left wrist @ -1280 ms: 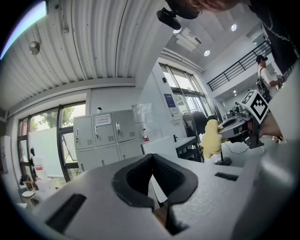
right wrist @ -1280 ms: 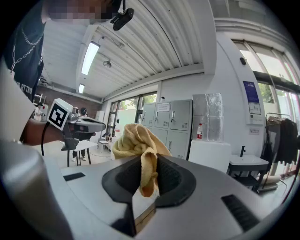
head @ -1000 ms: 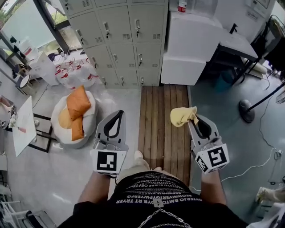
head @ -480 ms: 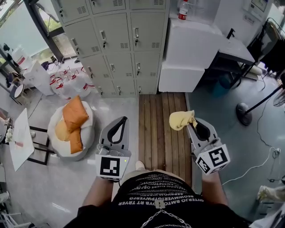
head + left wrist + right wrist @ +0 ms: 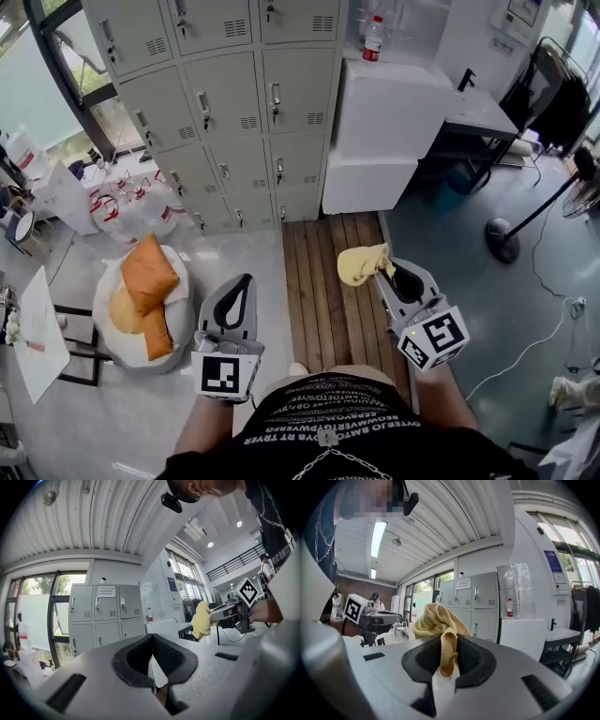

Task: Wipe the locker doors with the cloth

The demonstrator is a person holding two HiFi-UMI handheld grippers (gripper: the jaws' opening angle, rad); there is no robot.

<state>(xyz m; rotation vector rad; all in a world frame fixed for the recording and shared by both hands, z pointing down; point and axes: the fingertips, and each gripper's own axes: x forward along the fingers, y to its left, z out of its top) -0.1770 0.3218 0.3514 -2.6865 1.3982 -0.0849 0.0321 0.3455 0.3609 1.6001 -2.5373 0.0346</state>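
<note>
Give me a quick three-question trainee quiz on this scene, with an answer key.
1. Facing the grey metal locker doors, which gripper holds the crumpled yellow cloth? A left, B right, C neither.
2. True or false: the cloth is touching the locker doors.
3. Fill in: the left gripper's jaws are ____, nothing between them.
Key: 1 B, the right gripper. 2 false, held apart. 3 shut.

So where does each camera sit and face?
Head view: on the person's head, steeply down; lockers ahead, torso below.
Left gripper view: on the left gripper, along its shut jaws toward lockers; torso overhead.
Right gripper view: on the right gripper, jaws pinching the yellow cloth; torso at left.
All share lockers, cloth.
</note>
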